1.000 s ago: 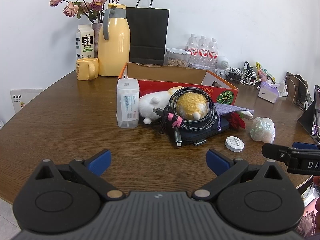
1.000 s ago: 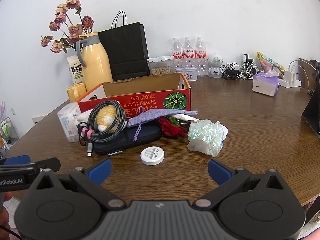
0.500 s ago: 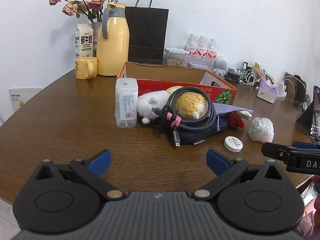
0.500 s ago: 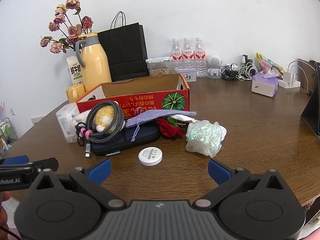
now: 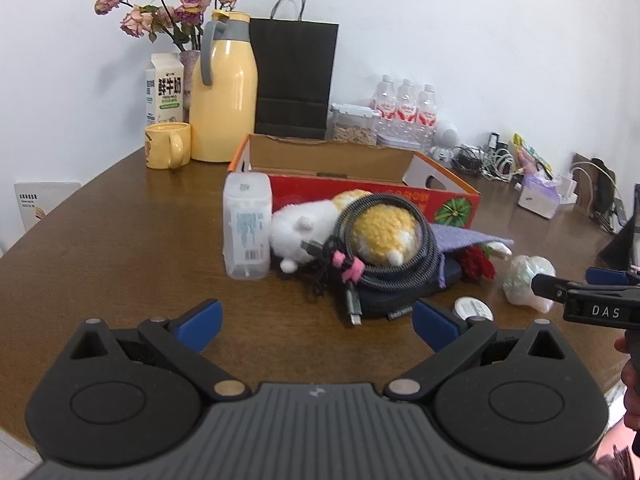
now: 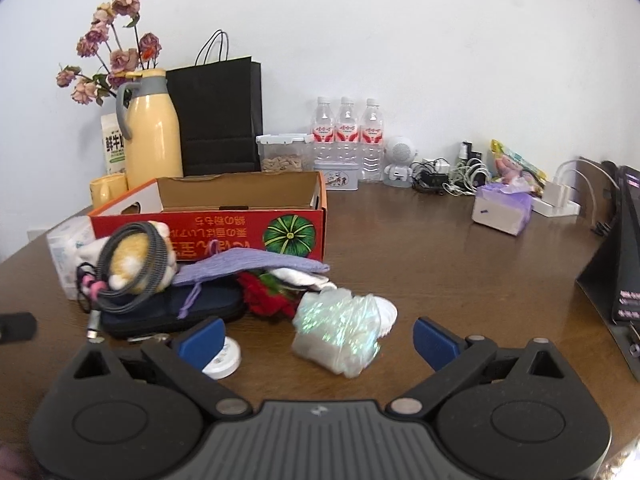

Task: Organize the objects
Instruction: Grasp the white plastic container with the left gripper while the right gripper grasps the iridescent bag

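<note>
Clutter sits in a heap before me on the brown table (image 5: 120, 248), just in front of the red cardboard box (image 6: 248, 228). My left gripper (image 5: 318, 322) is spread wide with nothing between its blue pads, near the coiled cable (image 5: 384, 248) that rings the plush toy (image 5: 312, 224) on the dark pouch (image 6: 176, 312). My right gripper (image 6: 318, 338) is likewise released, its pads flanking the iridescent wrapped bundle (image 6: 340, 336); the white round tin (image 6: 224, 358) lies beside its left pad
</note>
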The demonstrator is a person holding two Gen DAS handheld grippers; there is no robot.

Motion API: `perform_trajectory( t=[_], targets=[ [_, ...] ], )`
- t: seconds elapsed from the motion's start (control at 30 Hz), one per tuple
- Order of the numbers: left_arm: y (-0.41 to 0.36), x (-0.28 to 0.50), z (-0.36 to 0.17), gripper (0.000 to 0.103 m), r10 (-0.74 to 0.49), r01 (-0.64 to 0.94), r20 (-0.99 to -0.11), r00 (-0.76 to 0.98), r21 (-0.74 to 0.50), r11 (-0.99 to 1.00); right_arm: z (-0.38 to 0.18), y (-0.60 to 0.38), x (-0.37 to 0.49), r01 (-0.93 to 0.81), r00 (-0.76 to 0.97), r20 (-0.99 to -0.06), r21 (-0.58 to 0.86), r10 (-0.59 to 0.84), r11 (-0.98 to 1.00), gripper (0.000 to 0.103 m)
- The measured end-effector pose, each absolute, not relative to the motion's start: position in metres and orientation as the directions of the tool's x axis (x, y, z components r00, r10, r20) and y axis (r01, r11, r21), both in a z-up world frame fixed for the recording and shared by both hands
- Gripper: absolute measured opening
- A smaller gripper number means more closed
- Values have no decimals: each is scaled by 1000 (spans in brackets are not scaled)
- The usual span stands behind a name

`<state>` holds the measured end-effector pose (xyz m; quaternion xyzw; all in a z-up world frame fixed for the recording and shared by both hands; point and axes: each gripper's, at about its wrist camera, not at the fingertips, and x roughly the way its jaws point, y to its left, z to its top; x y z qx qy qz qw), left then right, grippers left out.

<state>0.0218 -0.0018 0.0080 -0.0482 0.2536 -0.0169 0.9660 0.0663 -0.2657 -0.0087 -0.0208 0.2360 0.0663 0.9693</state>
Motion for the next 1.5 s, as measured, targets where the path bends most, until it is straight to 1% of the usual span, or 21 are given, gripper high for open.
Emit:
perform_trajectory(
  t=[0.07,0.23,0.33,0.4,0.43,0.5,0.53,0.6,0.7,0.87,1.1,1.2,1.3,1.4,1.47,1.5],
  targets=[
    [1,26,9,103,-41,-10,-482,875,-103,995,-11,-270,79,-167,871,-469,-5,145,986,100],
    [8,39,11,103,-19,-42,-466,885,-121,992,-17,-273,103,-197,844,-511,-15,162,980,99],
    [11,48,11,103,-7,-58,-463,887,-127,990,-21,-275,113,-214,833,-522,4,184,977,94],
    [12,53,12,103,4,-68,-462,887,-122,990,-23,-275,117,-217,827,-531,6,187,976,86],
    [14,56,13,103,9,-72,-460,888,-119,990,-25,-275,119,-225,821,-537,9,195,974,84],
    [17,61,15,103,16,-79,-455,890,-121,989,-26,-277,122,-239,809,-546,28,215,971,73],
    [19,63,16,103,19,-83,-454,891,-122,989,-27,-277,123,-241,807,-549,32,219,970,70],
    [23,67,18,103,26,-89,-449,893,-120,989,-28,-279,124,-241,807,-547,42,224,970,54],
    [28,73,19,103,36,-99,-456,889,-116,988,-28,-282,125,-236,808,-544,54,227,970,47],
    [36,80,19,103,29,-98,-458,889,-128,987,-24,-282,123,-237,818,-527,60,232,970,45],
    [50,90,29,103,45,-110,-420,906,-132,985,-4,-280,116,-243,855,-456,71,248,967,45],
    [56,100,31,103,53,-125,-420,906,-145,982,3,-276,118,-251,863,-433,75,258,965,45],
    [59,113,27,95,47,-128,-438,898,-155,980,8,-268,121,-263,867,-419,80,271,962,45],
    [59,124,21,85,31,-120,-460,888,-165,979,11,-263,121,-268,869,-408,86,279,960,45],
    [57,130,16,76,26,-119,-472,881,-169,978,12,-261,119,-265,872,-403,86,277,960,45],
    [57,133,13,73,25,-120,-476,879,-170,978,13,-262,118,-263,874,-401,86,274,961,45]
  ],
)
